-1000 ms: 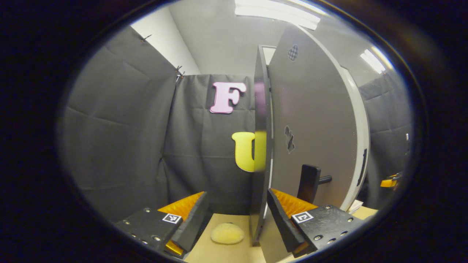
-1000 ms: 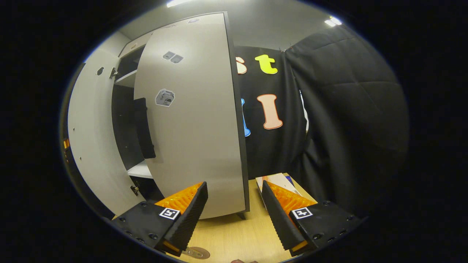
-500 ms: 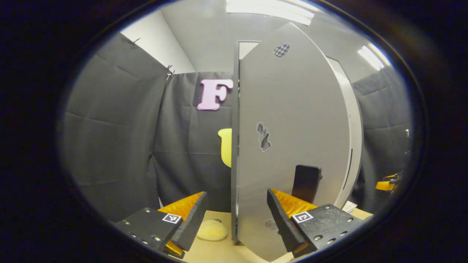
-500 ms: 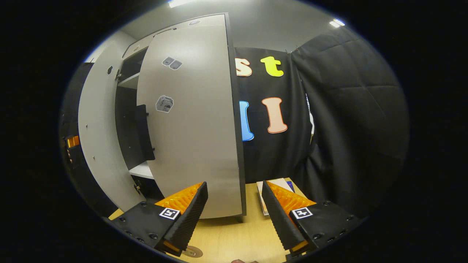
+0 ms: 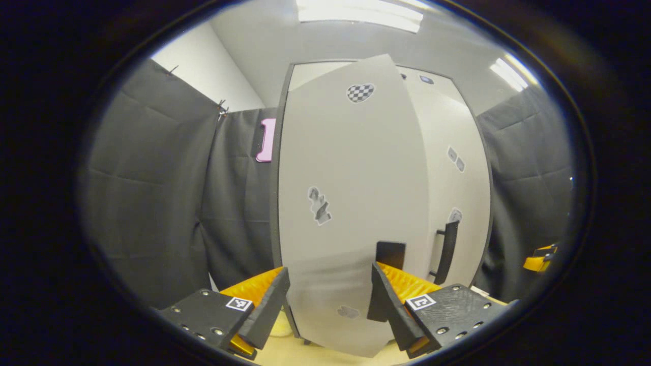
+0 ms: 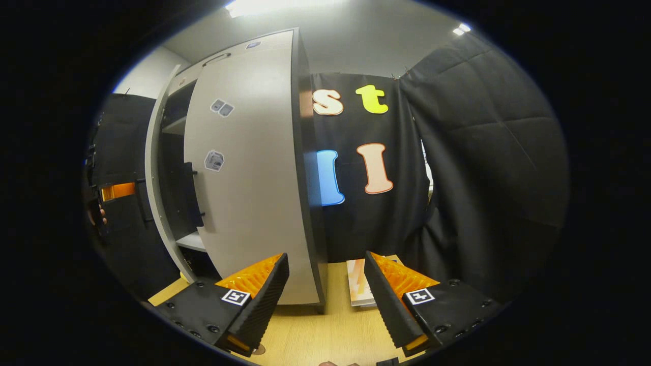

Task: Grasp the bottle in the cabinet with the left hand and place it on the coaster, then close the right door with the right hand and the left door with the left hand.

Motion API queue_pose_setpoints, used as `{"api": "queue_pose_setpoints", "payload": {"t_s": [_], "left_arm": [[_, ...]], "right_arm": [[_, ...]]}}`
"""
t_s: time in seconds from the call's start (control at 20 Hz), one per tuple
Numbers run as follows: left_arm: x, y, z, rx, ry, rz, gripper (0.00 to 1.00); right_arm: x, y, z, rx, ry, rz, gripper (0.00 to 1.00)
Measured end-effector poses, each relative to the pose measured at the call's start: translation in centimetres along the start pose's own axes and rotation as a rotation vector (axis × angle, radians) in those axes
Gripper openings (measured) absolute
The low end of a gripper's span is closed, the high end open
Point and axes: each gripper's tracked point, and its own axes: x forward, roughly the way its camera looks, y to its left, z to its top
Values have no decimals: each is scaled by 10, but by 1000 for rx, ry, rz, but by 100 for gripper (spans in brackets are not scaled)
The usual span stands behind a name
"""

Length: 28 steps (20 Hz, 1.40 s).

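Shows the closing stage at the cabinet, seen from the front. Places the left door angled out from the cabinet front, its pale outer face turned toward the left gripper. Presents that gripper spread and empty, the fingers set either side of the door's lower face, beside its dark handle. Suggests a flat push on the panel rather than a pinch on the handle, since a swinging door needs only pressure toward the cabinet. Leaves contact with the panel undecided.

Sets the right door close against the cabinet front, with a narrow dark gap and a shelf edge visible between the two doors. Cannot tell whether it is fully seated. Keeps the right gripper spread and empty, low over the wooden surface, drawn back from the cabinet's right side, probably to stay out of the doors' way. Locates a stack of printed sheets on the surface at the foot of the cabinet's right side. Judges the left door's closure the step in hand.
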Motion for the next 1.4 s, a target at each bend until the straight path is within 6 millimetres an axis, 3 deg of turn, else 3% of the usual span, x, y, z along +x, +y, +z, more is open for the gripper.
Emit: {"api": "queue_pose_setpoints", "payload": {"t_s": [0.1,0.15,0.2,0.3,0.45,0.5,0.6,0.65,0.7,0.85,0.9,0.95,1.35,1.4], "left_arm": [[-27,-8,4,12,-4,24,99],[-44,-9,7,16,-11,37,99],[-59,-10,12,24,-20,43,99],[-85,-9,21,33,-24,60,99],[-110,-2,32,-1,-27,60,99],[-118,4,35,-17,-30,70,93],[-130,15,38,-57,-33,74,93],[-137,21,40,-72,-42,74,99],[-141,28,42,-78,-52,77,93],[-146,53,33,-62,-46,94,94],[-147,60,32,-48,-48,102,99],[-149,66,30,-46,-51,107,94],[-136,94,6,-80,-50,65,94],[-133,96,5,-79,-54,58,99]], "right_arm": [[-3,-3,-4,13,7,40,96],[-3,-6,-6,14,13,53,92],[0,-8,-5,15,6,60,98],[6,-8,-1,4,-11,65,98],[12,2,18,8,-48,79,97],[12,7,27,7,-65,85,97],[13,18,38,-11,-79,104,98],[11,23,42,-24,-76,104,98],[9,27,44,-33,-69,95,98],[0,42,48,-35,-65,70,98],[-4,47,47,-33,-66,65,98],[-8,51,46,-32,-66,57,98],[-13,61,39,-20,-68,-34,98],[-12,64,38,-19,-68,-43,98]]}}
